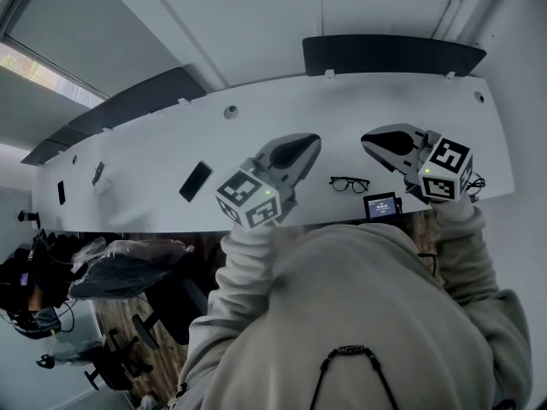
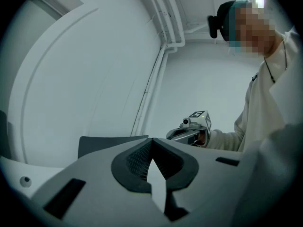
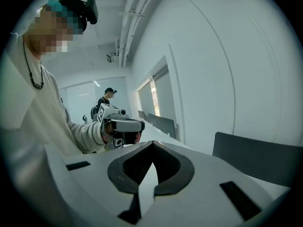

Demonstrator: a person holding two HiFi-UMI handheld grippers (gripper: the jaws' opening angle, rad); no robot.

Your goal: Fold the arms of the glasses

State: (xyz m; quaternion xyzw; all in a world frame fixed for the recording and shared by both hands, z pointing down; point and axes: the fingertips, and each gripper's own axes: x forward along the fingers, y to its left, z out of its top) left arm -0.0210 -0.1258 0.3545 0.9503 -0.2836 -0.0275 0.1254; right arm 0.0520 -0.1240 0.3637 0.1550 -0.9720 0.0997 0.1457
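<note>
Black-framed glasses (image 1: 349,184) lie on the white table (image 1: 256,126), near its front edge, and they are too small for me to tell how their arms stand. My left gripper (image 1: 313,141) hovers left of them and my right gripper (image 1: 367,138) hovers right of them, both held above the table and touching nothing. Each is shut with nothing between its jaws. In the left gripper view the closed tips (image 2: 151,140) point toward the right gripper (image 2: 191,129). In the right gripper view the closed tips (image 3: 152,143) face the left gripper (image 3: 118,124). Neither gripper view shows the glasses.
A black phone (image 1: 196,181) lies left of the grippers. A small screen device (image 1: 381,204) sits at the table's front edge, right of the glasses. Dark panels (image 1: 393,55) line the far edge. Office chairs (image 1: 120,272) stand at lower left. Another person (image 3: 106,98) stands far off.
</note>
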